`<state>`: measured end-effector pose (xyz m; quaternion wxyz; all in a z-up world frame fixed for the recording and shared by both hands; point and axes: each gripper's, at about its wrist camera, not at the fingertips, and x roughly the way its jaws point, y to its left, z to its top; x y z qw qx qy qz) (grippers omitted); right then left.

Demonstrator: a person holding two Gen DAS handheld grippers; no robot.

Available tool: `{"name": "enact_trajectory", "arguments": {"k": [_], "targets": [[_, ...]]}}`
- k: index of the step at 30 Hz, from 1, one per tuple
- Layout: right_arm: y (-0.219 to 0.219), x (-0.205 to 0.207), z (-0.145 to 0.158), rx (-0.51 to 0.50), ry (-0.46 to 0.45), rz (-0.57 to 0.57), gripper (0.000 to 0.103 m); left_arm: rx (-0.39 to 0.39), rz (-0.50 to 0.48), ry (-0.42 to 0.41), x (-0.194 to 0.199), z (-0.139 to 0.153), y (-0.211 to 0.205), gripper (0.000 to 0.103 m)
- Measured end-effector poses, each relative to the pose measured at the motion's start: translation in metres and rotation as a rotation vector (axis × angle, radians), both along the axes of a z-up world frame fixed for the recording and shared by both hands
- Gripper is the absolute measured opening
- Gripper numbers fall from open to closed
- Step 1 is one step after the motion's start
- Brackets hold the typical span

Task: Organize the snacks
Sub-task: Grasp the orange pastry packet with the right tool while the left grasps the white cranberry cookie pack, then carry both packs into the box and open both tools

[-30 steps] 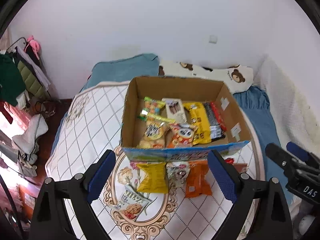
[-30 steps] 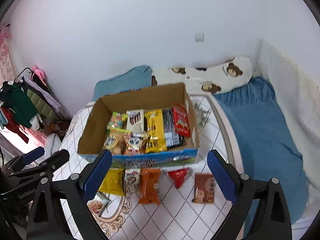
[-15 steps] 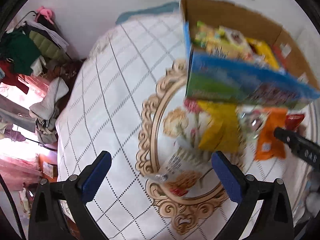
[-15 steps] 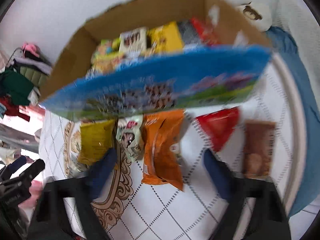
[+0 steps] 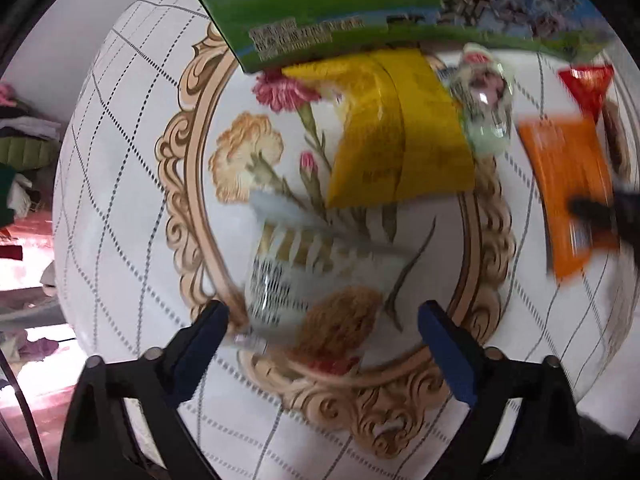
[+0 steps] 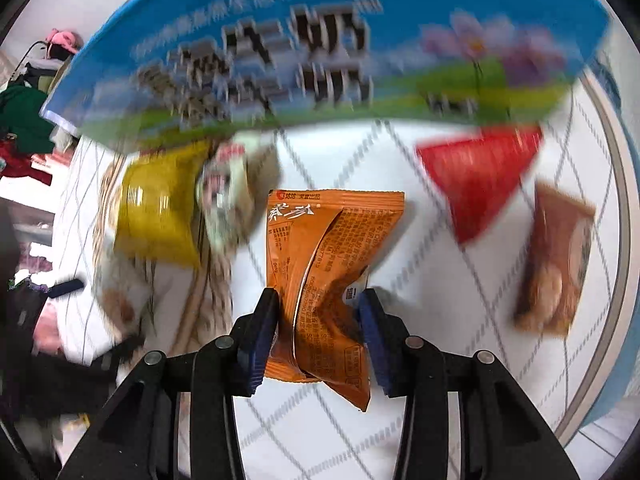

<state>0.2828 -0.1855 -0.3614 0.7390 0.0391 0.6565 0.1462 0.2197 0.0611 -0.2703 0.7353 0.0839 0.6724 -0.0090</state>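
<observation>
Snack packets lie on the round patterned table in front of the cardboard box (image 6: 320,52). My right gripper (image 6: 320,312) is shut on the orange packet (image 6: 328,256), its blue pads pressing both sides of the crumpled lower half. My left gripper (image 5: 324,324) is open, low over the table, with the white biscuit packet (image 5: 316,276) lying between its fingers. The yellow packet (image 5: 400,136) and a small pale packet (image 5: 486,104) lie beyond it by the box front (image 5: 360,8). A red packet (image 6: 476,176) and a brown packet (image 6: 556,264) lie to the right.
The table's edge (image 6: 616,240) curves close on the right, with blue bedding beyond. Clothes hang at the far left (image 6: 24,112). The right gripper's tip shows over the orange packet in the left wrist view (image 5: 600,212).
Both grippers have dropped from above the box down to the table. The right one has closed on the orange packet. The left one has come down around the white biscuit packet.
</observation>
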Motion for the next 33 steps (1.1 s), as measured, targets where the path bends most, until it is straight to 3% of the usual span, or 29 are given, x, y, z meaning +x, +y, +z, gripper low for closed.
{"name": "enact_trajectory", "arguments": {"k": [1, 2, 7, 11, 15, 23, 24, 26, 27, 29, 33], "targets": [[-0.003, -0.007, -0.002, 0.007, 0.018, 0.007, 0.044, -0.021, 0.019, 0.001, 0.002, -0.001, 0.002, 0.075], [-0.006, -0.013, -0.003, 0.014, 0.031, 0.010, 0.044, -0.039, 0.048, 0.006, 0.004, -0.002, 0.004, 0.073], [-0.018, -0.036, -0.010, -0.013, 0.042, -0.003, 0.044, -0.177, 0.231, 0.054, 0.006, -0.015, 0.024, 0.072], [-0.025, -0.039, -0.014, -0.008, 0.040, -0.032, 0.045, -0.241, 0.315, 0.064, 0.006, -0.021, 0.038, 0.073], [-0.020, -0.037, -0.015, -0.026, 0.035, -0.034, 0.050, -0.257, 0.310, 0.091, 0.012, -0.027, 0.044, 0.080], [0.021, -0.019, -0.019, -0.081, 0.020, -0.001, 0.074, -0.160, 0.198, 0.083, 0.021, -0.021, 0.015, 0.080], [0.025, -0.020, -0.021, -0.096, 0.013, 0.001, 0.074, -0.159, 0.198, 0.075, 0.018, -0.020, 0.013, 0.078], [0.037, -0.023, -0.025, -0.136, -0.008, 0.017, 0.075, -0.149, 0.205, 0.059, 0.011, -0.018, 0.009, 0.057], [0.042, -0.027, -0.028, -0.149, -0.021, 0.025, 0.074, -0.150, 0.209, 0.054, 0.009, -0.017, 0.008, 0.052], [0.056, -0.034, -0.029, -0.192, -0.055, 0.053, 0.061, -0.159, 0.217, 0.047, 0.004, -0.013, 0.004, 0.049], [0.063, -0.041, -0.031, -0.199, -0.095, 0.075, 0.056, -0.209, 0.253, 0.054, -0.007, -0.006, 0.012, 0.046]]}}
